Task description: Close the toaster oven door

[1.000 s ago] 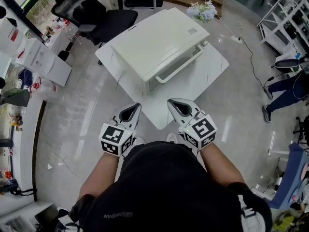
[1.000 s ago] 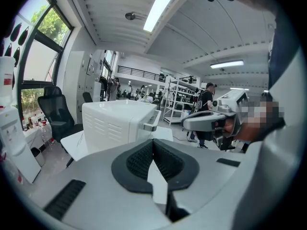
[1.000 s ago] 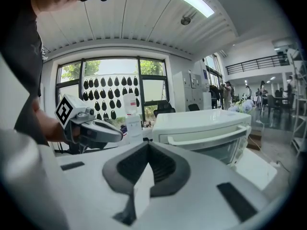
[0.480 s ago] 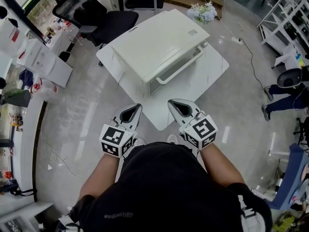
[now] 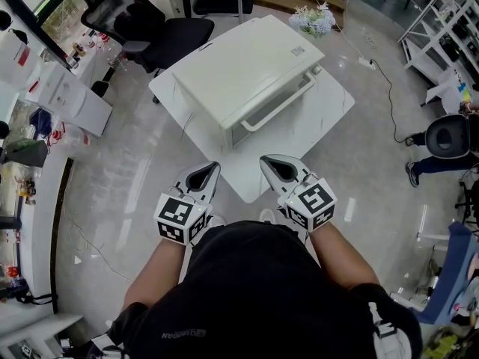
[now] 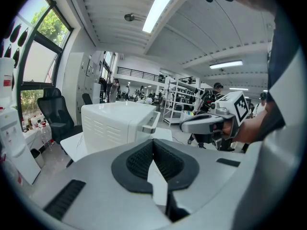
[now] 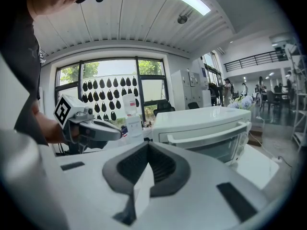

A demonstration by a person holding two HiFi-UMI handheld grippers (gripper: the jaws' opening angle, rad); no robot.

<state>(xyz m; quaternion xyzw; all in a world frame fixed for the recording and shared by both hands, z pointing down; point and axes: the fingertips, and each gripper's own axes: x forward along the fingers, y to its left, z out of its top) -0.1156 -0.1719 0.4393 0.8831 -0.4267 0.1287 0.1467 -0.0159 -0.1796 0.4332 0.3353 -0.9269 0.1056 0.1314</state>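
While the person stands at the bottom of the head view with both arms held forward, a black office chair [image 5: 153, 28] sits in the upper left of the frame, just behind the corner of the white table [image 5: 325, 114]. Lower down and left of centre, the left tongs [image 5: 212, 166] are over the floor [image 5: 112, 193], just short of the table's near corner, with their marker cube [image 5: 178, 217] at the hand end. In the left gripper view their dark pads [image 6: 139, 159] meet at the tip, so they are closed with nothing gripped. In the upper middle of the frame the cream toaster oven [image 5: 239, 66] rests on the table, turned at an angle so that its front faces the lower right. Its door [image 7: 216, 150] stands upright and flush against the oven body, already shut, with the long bar handle [image 5: 278, 99] running across its top edge. Neither pair of tongs touches the oven; both are well apart from it. Right of centre, the right tongs [image 5: 264, 159] are over the table's near edge, level with the left pair, and the right gripper view shows their pads pressed together on nothing. Behind the oven, toward the upper right, a bunch of pale flowers [image 5: 314, 17] is on the floor, and a cable [image 5: 389, 88] trails across the floor further right.
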